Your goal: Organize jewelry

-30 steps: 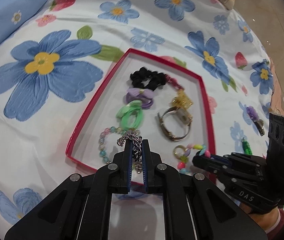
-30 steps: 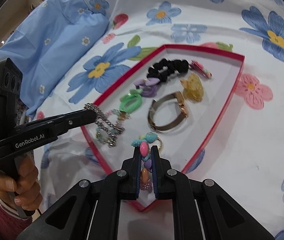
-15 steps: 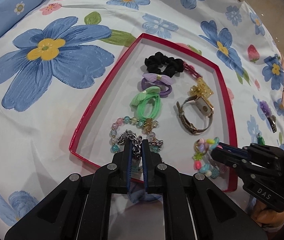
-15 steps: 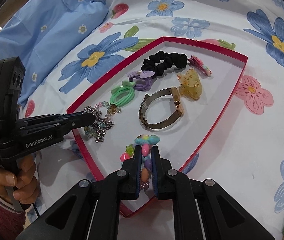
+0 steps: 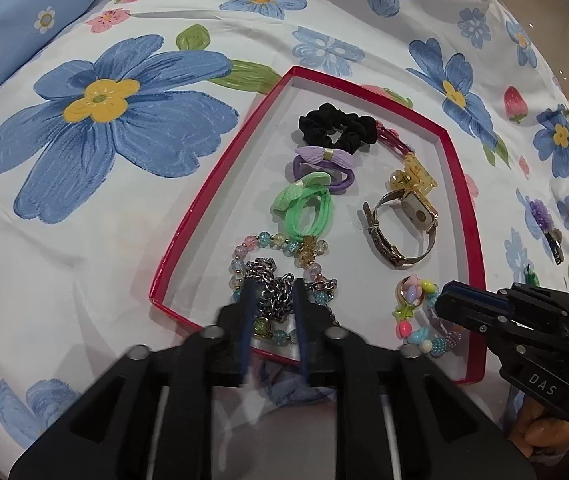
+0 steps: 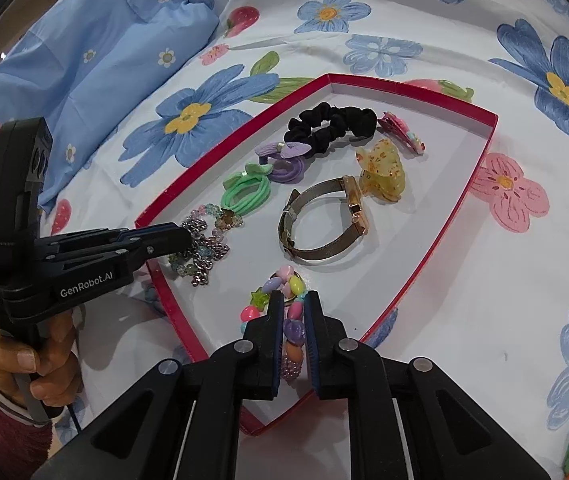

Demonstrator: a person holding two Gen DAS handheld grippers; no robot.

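Jaws on your left gripper (image 5: 272,300) have just been opening; they stand slightly apart now, astride the chain (image 5: 274,290), pads off it. The chain lies heaped on the glass-bead bracelet (image 5: 268,240) in the tray's (image 5: 220,184) near left corner. Your right gripper (image 6: 294,312) is nearly closed, and the bead charm (image 6: 293,330) sits between its fingers; whether the pads still pinch it, you cannot tell from either view. That charm rests on the tray floor by the near edge.

Right wrist view alone shows the hand (image 6: 40,364) on the left handle and a blue pillow (image 6: 96,48) beyond. Left wrist view alone shows a purple clip (image 5: 542,220) lying out on the sheet (image 5: 84,260), right of the tray.

Farther in: green tie (image 5: 308,208), purple tie (image 5: 324,164), watch (image 5: 400,224), amber claw clip (image 6: 380,172), black scrunchie (image 5: 336,126), pink clip (image 6: 402,130) near the far wall.

Open floor remains along the tray's left wall and its right side; the rim is low all round.
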